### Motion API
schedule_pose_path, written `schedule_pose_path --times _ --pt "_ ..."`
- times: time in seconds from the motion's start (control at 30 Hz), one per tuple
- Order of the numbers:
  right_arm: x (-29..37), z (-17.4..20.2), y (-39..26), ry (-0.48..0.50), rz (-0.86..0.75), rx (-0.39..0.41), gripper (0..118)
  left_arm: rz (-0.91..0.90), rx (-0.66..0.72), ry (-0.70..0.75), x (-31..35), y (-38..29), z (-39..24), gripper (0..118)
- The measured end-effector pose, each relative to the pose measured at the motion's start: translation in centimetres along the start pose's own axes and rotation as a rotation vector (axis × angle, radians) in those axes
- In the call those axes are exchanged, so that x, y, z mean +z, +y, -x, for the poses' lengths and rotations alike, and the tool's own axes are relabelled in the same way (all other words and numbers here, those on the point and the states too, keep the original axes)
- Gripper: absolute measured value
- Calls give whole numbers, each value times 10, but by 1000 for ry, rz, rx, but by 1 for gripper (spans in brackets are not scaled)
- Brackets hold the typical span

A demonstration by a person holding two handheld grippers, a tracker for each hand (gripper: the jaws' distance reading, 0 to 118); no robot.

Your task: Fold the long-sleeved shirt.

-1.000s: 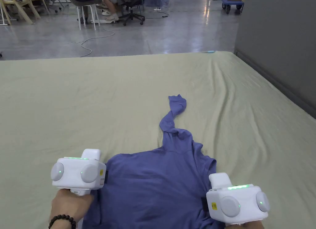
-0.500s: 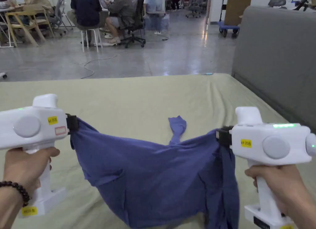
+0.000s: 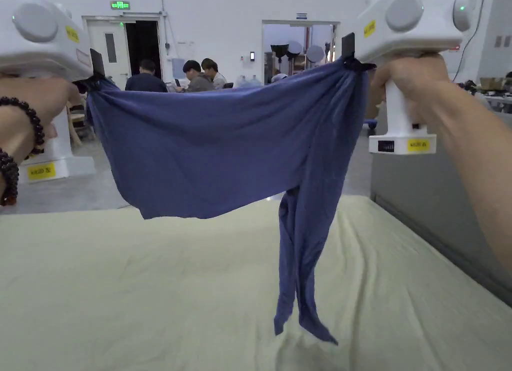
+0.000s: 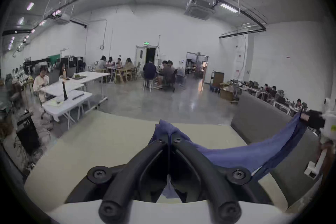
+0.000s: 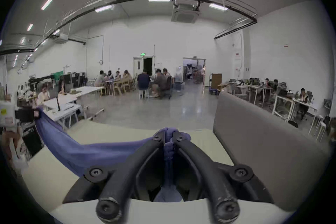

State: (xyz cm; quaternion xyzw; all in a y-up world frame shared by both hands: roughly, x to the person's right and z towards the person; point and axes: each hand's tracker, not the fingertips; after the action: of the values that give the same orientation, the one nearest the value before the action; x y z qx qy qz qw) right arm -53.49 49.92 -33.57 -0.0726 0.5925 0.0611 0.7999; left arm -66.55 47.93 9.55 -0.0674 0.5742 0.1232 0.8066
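A pale green sheet-covered bed [image 3: 150, 287] lies in a big white hall. Above it, the left gripper [image 4: 169, 138] and right gripper [image 5: 169, 135] each pinch a corner of the blue long-sleeved cotton shirt [image 3: 215, 152], stretched sagging between them. The head view adds a sleeve dangling to the sheet.

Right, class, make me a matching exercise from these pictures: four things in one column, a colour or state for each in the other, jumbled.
Things:
1. shirt
2. bed sheet
3. left hand-held gripper
4. sleeve

States:
A. pale green, spread flat
B. hangs down to the bed
C. blue, held up in the air
D. shut on a shirt corner

Pairs: 1-C, 2-A, 3-D, 4-B
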Motion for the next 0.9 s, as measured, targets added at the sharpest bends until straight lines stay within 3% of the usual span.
schedule_pose_path --times 0.13,0.3,0.37,0.5,0.63,0.73,0.9 --pt "-9 -13 28 -24 -53 -94 2 -57 38 -3 0 21 5 0" --pt "-12 -13 -5 -13 -19 -121 2 -9 4 -23 -5 -5 -5 0" --pt "-21 -15 -41 -4 28 -159 2 25 -3 -15 -14 -35 -6 0" --pt "-54 -22 -129 -16 166 -136 2 158 55 -21 -37 -118 8 0" --pt "-85 -31 -237 7 318 -188 2 282 57 -27 -79 -212 33 0" --pt "-90 -30 -308 -1 413 -214 2 392 147 -26 -94 -279 46 0" --pt "-75 -27 -370 22 463 -237 2 438 125 -12 -106 -334 58 0"
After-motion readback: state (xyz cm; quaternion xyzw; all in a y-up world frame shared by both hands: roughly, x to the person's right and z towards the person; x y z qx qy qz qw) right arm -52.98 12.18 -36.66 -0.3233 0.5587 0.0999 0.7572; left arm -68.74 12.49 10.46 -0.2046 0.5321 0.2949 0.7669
